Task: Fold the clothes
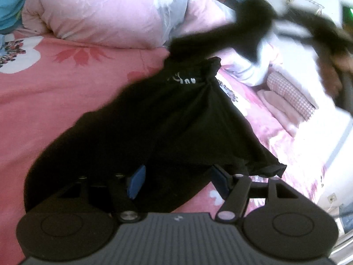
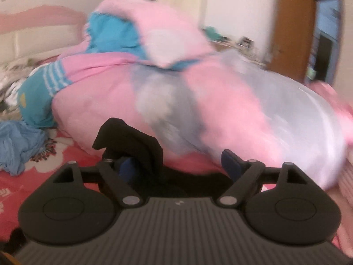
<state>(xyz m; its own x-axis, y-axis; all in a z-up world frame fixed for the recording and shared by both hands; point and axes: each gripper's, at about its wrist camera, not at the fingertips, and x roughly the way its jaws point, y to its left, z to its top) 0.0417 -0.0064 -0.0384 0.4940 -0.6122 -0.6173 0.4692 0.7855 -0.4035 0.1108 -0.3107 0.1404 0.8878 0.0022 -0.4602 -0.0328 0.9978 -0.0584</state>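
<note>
A black garment (image 1: pixel 176 114) with a small white print lies crumpled on the pink flowered bed sheet (image 1: pixel 55 88). It runs from my left gripper (image 1: pixel 178 181) up towards a blurred dark shape (image 1: pixel 253 22) at the upper right. That gripper is open, its blue pads (image 1: pixel 136 181) wide apart, with the black cloth lying between and under them. In the right wrist view my right gripper (image 2: pixel 178 165) is also open. A fold of the black garment (image 2: pixel 130 141) hangs over its left finger, and more dark cloth lies below the fingers. The view is motion-blurred.
A bulky pink duvet (image 1: pixel 99 11) is heaped at the back of the bed (image 2: pixel 220 99), with teal bedding (image 2: pixel 110 35) on top. A blue cloth (image 2: pixel 17 141) lies at the left. Folded pink items (image 1: pixel 286 101) sit at the right. A brown door (image 2: pixel 289 33) stands beyond.
</note>
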